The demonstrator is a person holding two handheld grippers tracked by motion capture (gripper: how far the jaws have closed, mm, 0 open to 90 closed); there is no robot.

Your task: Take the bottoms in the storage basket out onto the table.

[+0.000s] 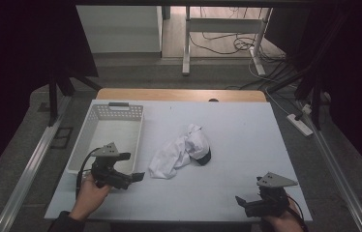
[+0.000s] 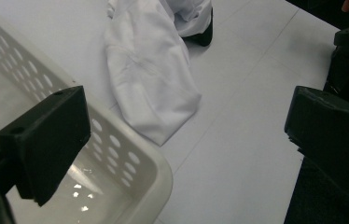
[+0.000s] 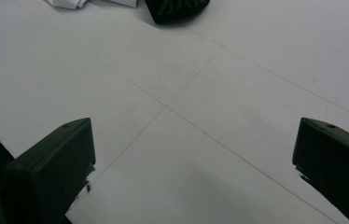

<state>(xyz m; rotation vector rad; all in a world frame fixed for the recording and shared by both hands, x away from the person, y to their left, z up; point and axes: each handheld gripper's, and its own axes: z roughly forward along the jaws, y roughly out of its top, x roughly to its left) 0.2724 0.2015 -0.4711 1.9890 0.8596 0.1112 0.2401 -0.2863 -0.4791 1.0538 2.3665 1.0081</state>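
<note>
White garment crumpled on the counter

The garment lies in a loose heap mid-counter, a dark part at its right edge, one limp end trailing toward the near corner of the white perforated basket

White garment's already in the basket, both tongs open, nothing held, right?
Not quite. The high view shows the white garment lying on the table, right of the basket, not in it. The left tongs and right tongs are open, holding nothing.
</note>
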